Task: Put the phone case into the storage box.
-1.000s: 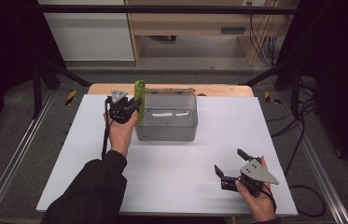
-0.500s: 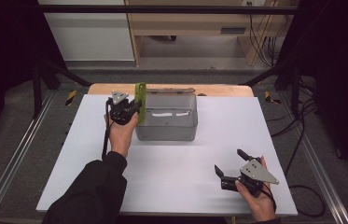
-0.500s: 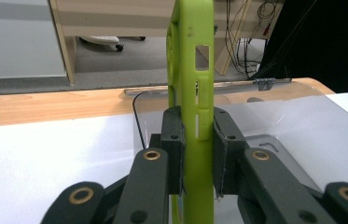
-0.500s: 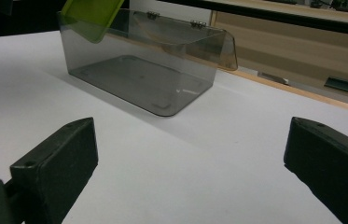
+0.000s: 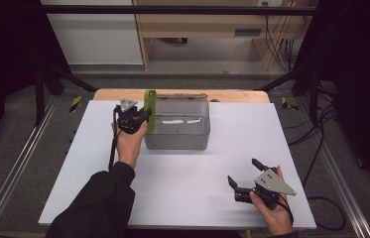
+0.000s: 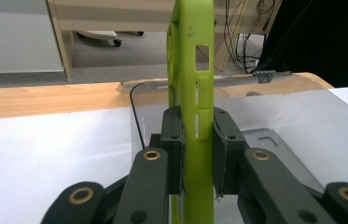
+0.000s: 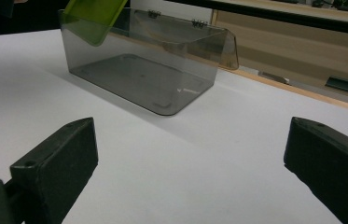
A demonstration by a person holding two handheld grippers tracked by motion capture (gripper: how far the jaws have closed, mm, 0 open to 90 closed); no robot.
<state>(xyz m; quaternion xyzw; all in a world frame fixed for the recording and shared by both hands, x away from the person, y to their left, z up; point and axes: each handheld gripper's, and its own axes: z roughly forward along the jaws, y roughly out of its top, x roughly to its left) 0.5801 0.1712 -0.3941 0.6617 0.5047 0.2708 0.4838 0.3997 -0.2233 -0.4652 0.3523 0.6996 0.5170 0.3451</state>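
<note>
A lime-green flat case (image 5: 150, 106) with cut-outs stands on edge over the left end of a smoky clear plastic box (image 5: 177, 131). My left gripper (image 5: 140, 119) is shut on it, and in the left gripper view the two pads (image 6: 174, 140) press both faces of the green case (image 6: 192, 70). The box's lid hangs open at the back. My right gripper (image 5: 243, 171) rests near the front right of the white mat, open with nothing between its jaws. In the right gripper view (image 7: 190, 158) the box (image 7: 143, 70) and the green case (image 7: 92, 18) lie ahead.
The white mat (image 5: 197, 198) covers the table, with a wooden edge (image 5: 232, 95) behind the box. Black frame rails run along both sides, and cables (image 5: 321, 148) lie on the floor at the right.
</note>
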